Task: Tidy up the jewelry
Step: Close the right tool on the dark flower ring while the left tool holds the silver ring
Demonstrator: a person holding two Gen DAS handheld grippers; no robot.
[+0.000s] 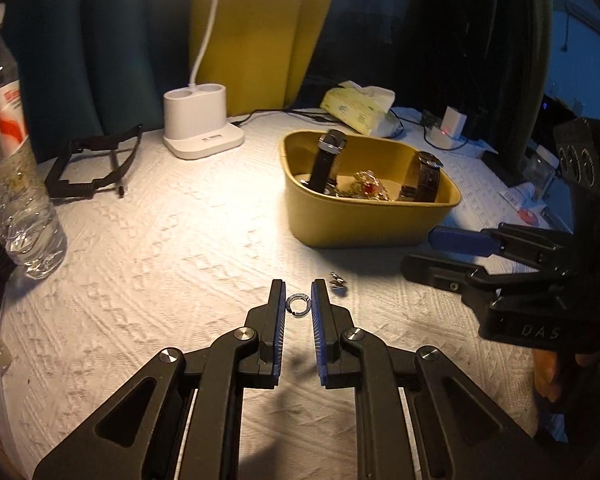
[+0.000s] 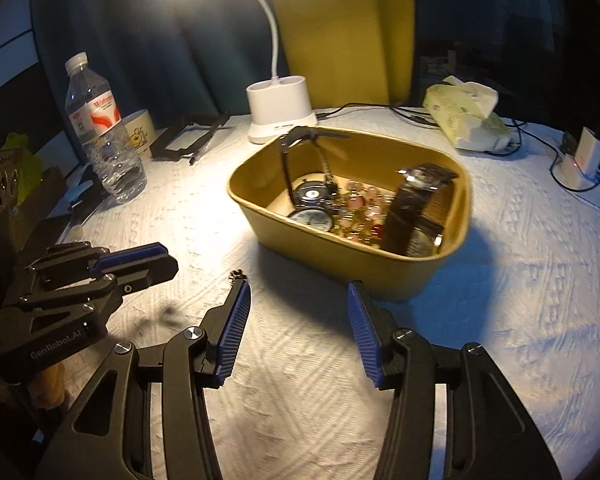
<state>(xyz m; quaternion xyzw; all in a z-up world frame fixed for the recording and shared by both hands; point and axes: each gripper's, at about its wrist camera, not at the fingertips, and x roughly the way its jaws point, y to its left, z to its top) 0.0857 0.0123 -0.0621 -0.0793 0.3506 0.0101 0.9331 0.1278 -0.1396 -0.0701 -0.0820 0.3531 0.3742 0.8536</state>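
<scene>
The left gripper [image 1: 298, 294] is clamped on a small silver ring [image 1: 298, 303], which sits right between its blue pads near the tips. Just beyond the right-hand pad, a second small metal piece [image 1: 337, 281] lies on the white cloth [image 1: 160, 240] (too small to identify). The right gripper [image 2: 298, 292] has its jaws apart with nothing between them; the yellow tub [image 2: 380, 276] of watches and jewelry stands just ahead.
</scene>
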